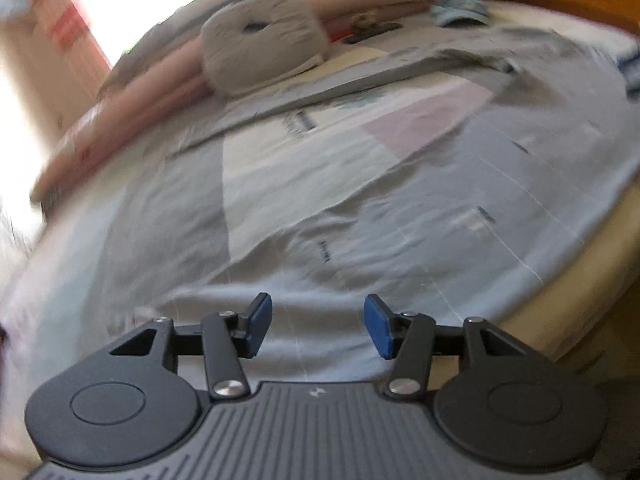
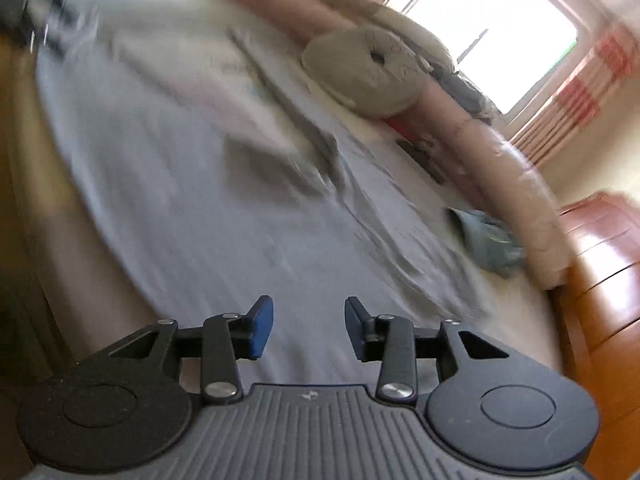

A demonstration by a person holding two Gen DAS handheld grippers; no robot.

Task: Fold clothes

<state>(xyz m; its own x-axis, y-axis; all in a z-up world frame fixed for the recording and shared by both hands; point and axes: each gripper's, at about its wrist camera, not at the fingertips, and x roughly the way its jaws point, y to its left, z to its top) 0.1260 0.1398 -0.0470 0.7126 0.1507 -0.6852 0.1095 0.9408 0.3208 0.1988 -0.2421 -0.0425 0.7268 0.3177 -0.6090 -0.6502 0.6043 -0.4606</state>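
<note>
Both claws stand parted with nothing between the blue pads — the left gripper (image 1: 318, 326) and right gripper (image 2: 309, 328) hang over the bed sheet (image 1: 400, 216). Further on lies a grey garment (image 1: 320, 84) spread flat — beyond it a grey cushion (image 1: 260, 48).

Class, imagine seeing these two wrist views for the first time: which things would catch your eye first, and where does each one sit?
Most striking is the grey garment spread flat across the bed, filling the middle of both views. Beyond it, a rounded grey cushion rests against the long pink bolster at the bed's far edge, with a bright window behind. In the foreground, the left gripper and right gripper hang over the fabric, jaws apart and holding nothing.
</note>
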